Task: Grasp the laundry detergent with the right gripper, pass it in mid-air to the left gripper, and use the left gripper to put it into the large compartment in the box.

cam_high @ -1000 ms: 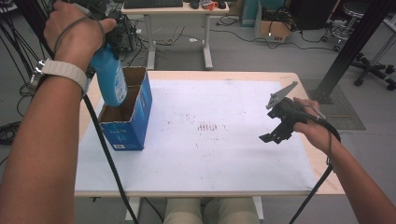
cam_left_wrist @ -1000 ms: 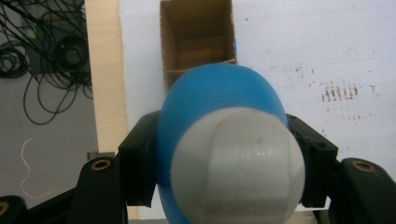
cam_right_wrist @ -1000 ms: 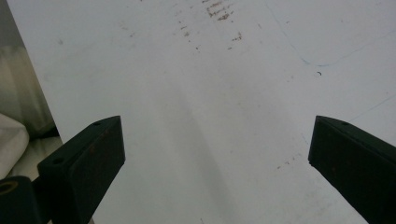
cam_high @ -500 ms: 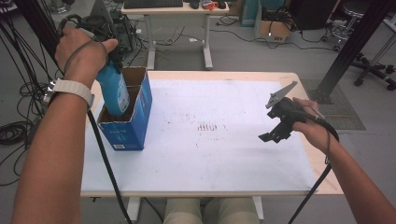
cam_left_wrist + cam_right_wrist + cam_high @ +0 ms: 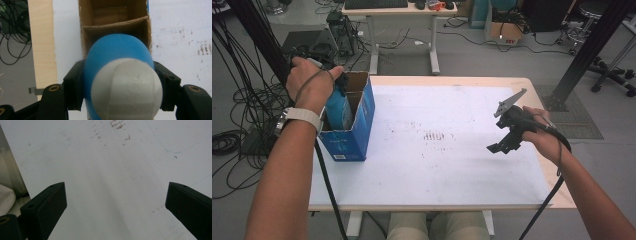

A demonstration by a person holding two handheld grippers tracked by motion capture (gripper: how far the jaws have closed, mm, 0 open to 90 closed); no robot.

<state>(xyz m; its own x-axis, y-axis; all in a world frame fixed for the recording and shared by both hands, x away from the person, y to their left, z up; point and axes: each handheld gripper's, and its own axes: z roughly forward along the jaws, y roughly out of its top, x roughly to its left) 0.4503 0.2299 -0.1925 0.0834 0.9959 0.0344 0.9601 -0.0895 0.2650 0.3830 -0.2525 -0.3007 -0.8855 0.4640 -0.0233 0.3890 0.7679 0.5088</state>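
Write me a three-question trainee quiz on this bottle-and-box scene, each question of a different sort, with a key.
1. True or false: the left tool is shut on the blue bottle.
2. Multiple choice: the bottle hangs over which thing? A) the bare white tabletop B) the blue cardboard box C) the floor
3. Short answer: how do the jaws of the right tool stand, and is anything between them?

Key
1. True; its pads press on both sides of the bottle.
2. B; the divided box, open at the top, lies right below the bottle.
3. Wide open, with nothing between them, over the white tabletop.
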